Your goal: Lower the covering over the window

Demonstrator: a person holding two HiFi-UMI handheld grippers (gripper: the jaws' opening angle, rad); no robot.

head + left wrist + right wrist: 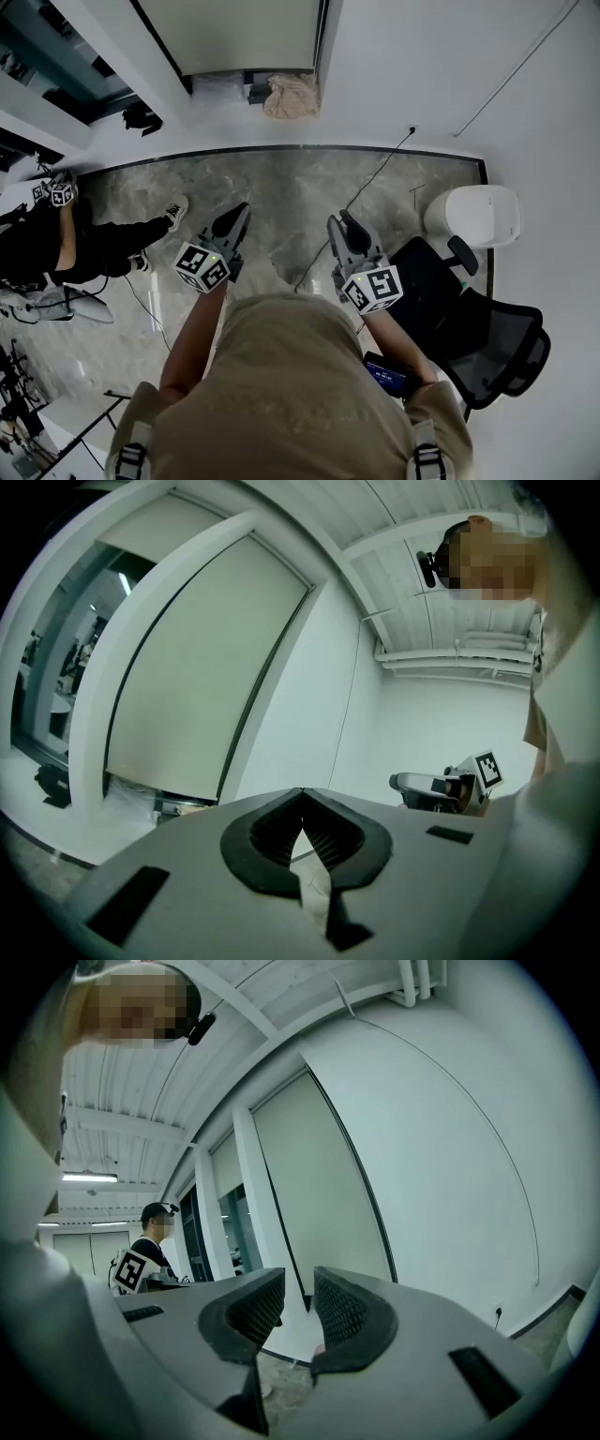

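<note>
The window covering is a pale roller blind (246, 33) in a dark frame at the far wall. In the left gripper view the blind (192, 667) hangs most of the way down, with a low gap under its bottom edge. It also shows in the right gripper view as a tall pale panel (323, 1185). My left gripper (236, 221) is shut with nothing in it, its tips meeting (301, 797). My right gripper (337, 225) stands open with an empty gap between its pads (298, 1293). Both point level toward the window wall, well short of it.
A crumpled beige cloth (292, 95) lies at the foot of the window. A black office chair (473, 323) and a white bin (474, 215) stand to the right. A cable (370, 183) runs across the marble floor. Another person (80, 246) with grippers is at the left.
</note>
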